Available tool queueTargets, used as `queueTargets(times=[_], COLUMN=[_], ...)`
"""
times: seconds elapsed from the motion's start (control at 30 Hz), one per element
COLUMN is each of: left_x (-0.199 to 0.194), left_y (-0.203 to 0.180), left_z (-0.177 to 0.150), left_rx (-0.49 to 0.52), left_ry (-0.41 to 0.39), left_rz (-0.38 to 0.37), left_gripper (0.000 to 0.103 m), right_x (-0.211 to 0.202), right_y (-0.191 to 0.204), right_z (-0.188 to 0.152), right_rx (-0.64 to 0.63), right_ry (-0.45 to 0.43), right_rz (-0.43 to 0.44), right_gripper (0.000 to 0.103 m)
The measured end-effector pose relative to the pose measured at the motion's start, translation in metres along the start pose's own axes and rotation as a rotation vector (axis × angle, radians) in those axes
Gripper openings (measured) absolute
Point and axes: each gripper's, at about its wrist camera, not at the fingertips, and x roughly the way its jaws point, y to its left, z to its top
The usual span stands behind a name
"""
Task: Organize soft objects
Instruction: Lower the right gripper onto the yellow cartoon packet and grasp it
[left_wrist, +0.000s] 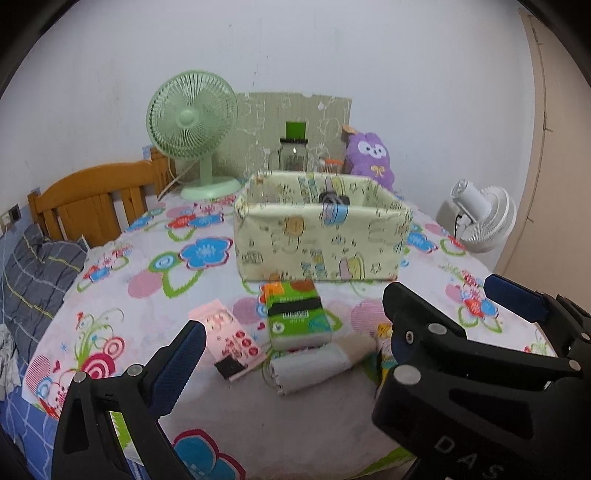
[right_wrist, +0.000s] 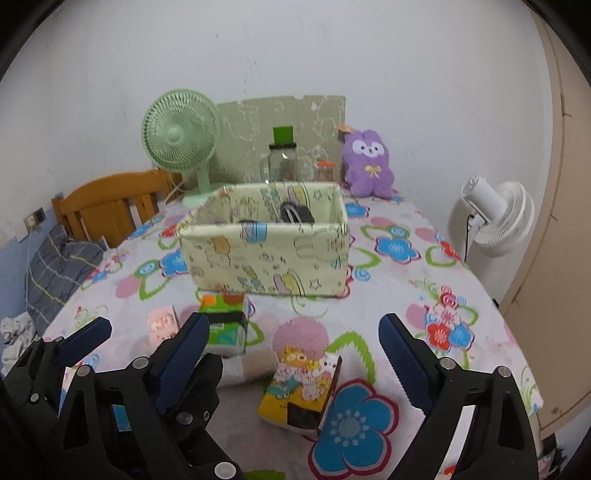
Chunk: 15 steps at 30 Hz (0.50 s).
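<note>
- Right gripper (right_wrist: 291, 354) has its fingers spread wide with nothing in them, hovering over the yellow cartoon tissue pack (right_wrist: 301, 387) on the flowery counter (right_wrist: 461, 291).
- Left gripper (left_wrist: 295, 317) is wide and empty too, above the green tissue pack (left_wrist: 297, 314) and rolled grey cloth (left_wrist: 317, 363).
- Fabric storage box (left_wrist: 317, 236) sits just behind the packs.
</note>
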Motion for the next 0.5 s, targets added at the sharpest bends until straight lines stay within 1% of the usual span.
queueTargets(times=[0.13,0.23,0.4,0.5], left_x=[0.009,0.016,0.027,0.034], left_y=[0.003,0.005,0.003,0.0], left_z=[-0.008,-0.012,-0.017,-0.023], left_rx=[0.008,0.008,0.013,0.025], left_ry=[0.023,0.039,0.073,0.099], left_rz=[-0.015,-0.017,-0.023,-0.029], left_gripper=[0.1,0.1,0.1,0.1], right_x=[0.017,0.026,0.039,0.049], right_y=[0.001,0.0,-0.001,-0.002], right_z=[-0.008,-0.012,-0.017,-0.021], right_rx=[0.009,0.019,0.026,0.028], right_ry=[0.053,0.075,0.111,0.152], right_rz=[0.003,0.004,-0.007,-0.018], right_gripper=[0.09,0.089,0.087,0.084])
